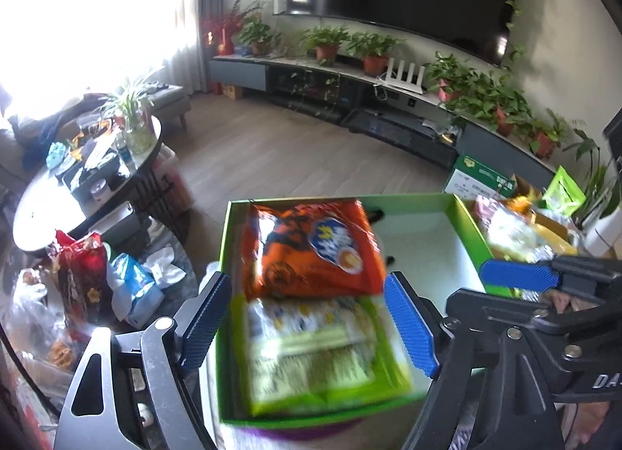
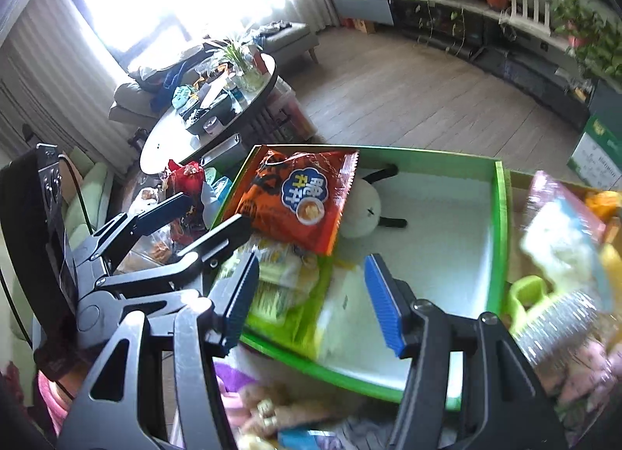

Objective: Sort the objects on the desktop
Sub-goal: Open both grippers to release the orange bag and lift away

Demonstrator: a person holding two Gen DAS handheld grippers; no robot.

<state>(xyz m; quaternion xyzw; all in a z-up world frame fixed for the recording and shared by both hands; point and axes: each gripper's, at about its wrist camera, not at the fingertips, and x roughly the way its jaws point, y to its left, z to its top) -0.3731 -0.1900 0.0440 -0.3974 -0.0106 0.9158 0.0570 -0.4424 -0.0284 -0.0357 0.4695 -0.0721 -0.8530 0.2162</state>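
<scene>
Inside the green box [image 1: 464,217], on its pale matte floor: an orange snack packet [image 1: 311,248], glossy and crinkled, overlapping a green-and-yellow packet [image 1: 318,353] nearer the camera. Half under the orange one, a white plush toy [image 2: 359,209], soft, rounded, with black limbs. Right of the box, a brown carton [image 1: 552,228] heaped with more shiny wrapped snacks.

Above the packets, left gripper [image 1: 307,323] spread wide, ribbed blue pads clear on either side, nothing held. Over the box's near edge, right gripper [image 2: 311,300] about half open, likewise empty.

Probably between placements: packets laid down, next item not yet chosen. Next move likely calls for a reach to the carton's pile, a pinch on a slippery foil edge, and a flat drop onto the bare floor of the box.
</scene>
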